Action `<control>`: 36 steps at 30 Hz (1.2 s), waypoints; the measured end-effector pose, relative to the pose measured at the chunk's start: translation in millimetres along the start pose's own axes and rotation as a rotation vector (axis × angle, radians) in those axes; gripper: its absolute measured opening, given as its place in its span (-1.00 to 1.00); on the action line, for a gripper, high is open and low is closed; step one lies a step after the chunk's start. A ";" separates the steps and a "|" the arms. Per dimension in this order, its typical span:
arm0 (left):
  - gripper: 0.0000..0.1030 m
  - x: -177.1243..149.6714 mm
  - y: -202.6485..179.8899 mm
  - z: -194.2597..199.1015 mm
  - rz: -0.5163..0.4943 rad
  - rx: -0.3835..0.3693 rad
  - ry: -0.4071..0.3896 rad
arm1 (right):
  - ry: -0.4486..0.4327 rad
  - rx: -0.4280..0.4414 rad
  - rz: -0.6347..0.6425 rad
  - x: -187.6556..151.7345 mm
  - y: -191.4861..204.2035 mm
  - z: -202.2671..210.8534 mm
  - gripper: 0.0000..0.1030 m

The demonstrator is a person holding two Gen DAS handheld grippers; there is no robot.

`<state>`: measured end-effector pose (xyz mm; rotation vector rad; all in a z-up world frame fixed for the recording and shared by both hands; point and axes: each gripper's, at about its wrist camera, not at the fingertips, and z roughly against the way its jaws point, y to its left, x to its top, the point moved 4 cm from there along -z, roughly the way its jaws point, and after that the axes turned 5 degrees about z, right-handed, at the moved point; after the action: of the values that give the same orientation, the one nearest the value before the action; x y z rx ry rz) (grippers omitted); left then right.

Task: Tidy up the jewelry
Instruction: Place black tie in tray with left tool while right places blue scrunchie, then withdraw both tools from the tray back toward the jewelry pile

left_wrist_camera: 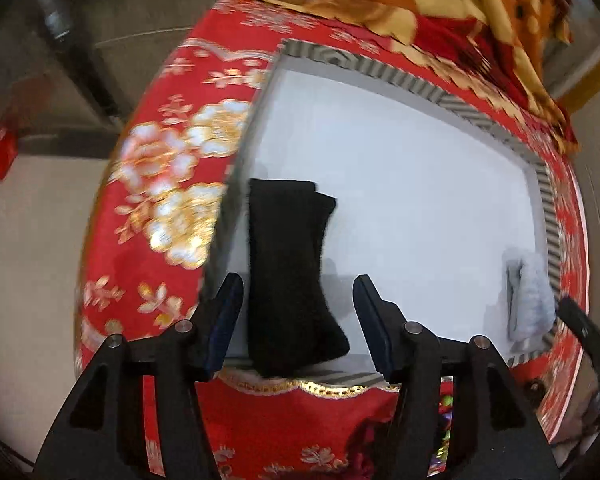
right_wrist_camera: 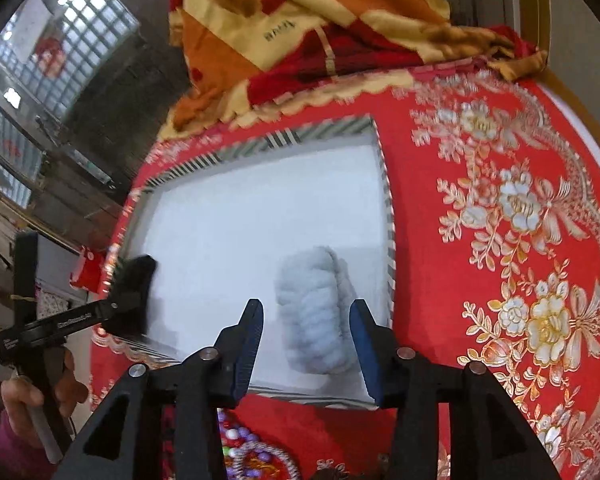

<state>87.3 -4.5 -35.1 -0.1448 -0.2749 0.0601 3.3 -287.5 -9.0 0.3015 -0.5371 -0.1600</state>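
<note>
A shallow white tray with a striped rim point(left_wrist_camera: 440, 92) point(right_wrist_camera: 284, 140) lies on a red floral tablecloth. A black fuzzy pad point(left_wrist_camera: 288, 276) lies at the tray's near left corner; my left gripper point(left_wrist_camera: 298, 292) is open, its jaws on either side of the pad. A grey fuzzy roll point(right_wrist_camera: 320, 312) lies at the tray's near right; my right gripper point(right_wrist_camera: 306, 320) is open, jaws on either side of it. The roll also shows in the left wrist view point(left_wrist_camera: 528, 296), and the pad in the right wrist view point(right_wrist_camera: 134, 292). Beaded jewelry point(right_wrist_camera: 244, 448) lies below the tray.
A crumpled orange, red and cream blanket point(right_wrist_camera: 308, 28) is heaped behind the tray. The red tablecloth point(right_wrist_camera: 500, 220) with gold and white flowers spreads to the right. The left gripper's body point(right_wrist_camera: 40, 328) and the hand holding it show at the right view's left edge.
</note>
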 end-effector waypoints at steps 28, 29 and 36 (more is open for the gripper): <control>0.11 -105.2 -17.2 89.2 -0.165 0.271 -0.293 | -0.110 -0.068 0.177 -60.5 31.3 81.2 -0.16; 0.11 -108.3 -16.8 89.8 -0.158 0.262 -0.285 | -0.106 -0.066 0.181 -62.9 31.9 83.2 -0.16; 0.11 -131.0 -16.5 98.8 -0.116 0.234 -0.256 | -0.080 -0.063 0.212 -81.4 32.5 93.0 -0.16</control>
<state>-65.0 -17.9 26.6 0.1127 -0.5283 -0.0045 -112.3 -260.6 38.5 0.1757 -0.6384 0.0169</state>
